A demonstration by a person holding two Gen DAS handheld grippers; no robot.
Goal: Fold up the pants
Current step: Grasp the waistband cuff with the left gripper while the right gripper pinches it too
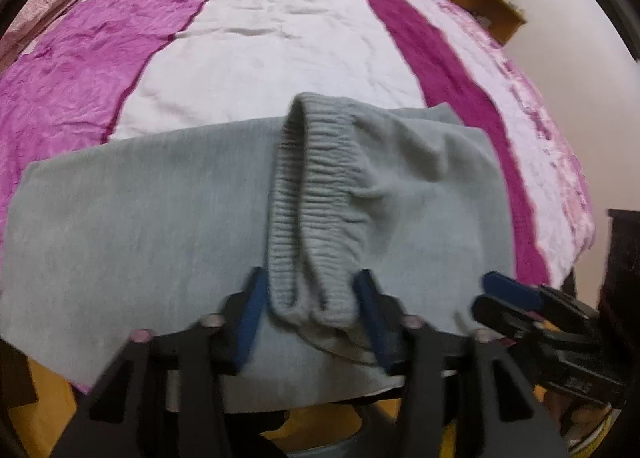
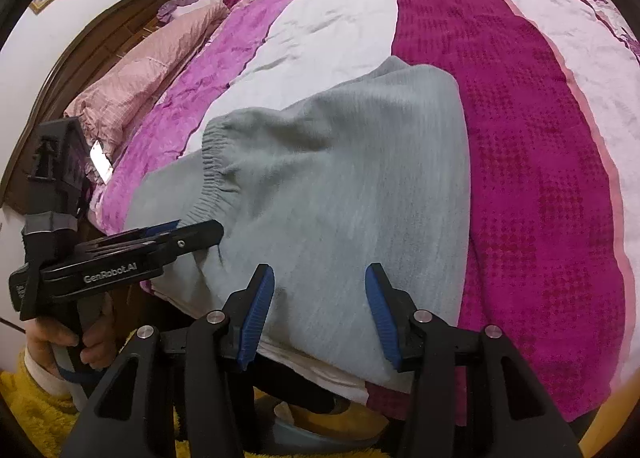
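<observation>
i see the grey pants [image 1: 168, 210] folded on the striped bedspread [image 1: 260, 38], filling the lower half of both views. their ribbed waistband [image 1: 312, 210] lies on top, running from frame centre down to my left gripper [image 1: 310, 316], whose jaws stand narrow either side of it; contact looks likely, though blur hides it. my right gripper [image 2: 320, 312] is part-open over the fabric edge. the left tool reads "genrobot.ai".
</observation>
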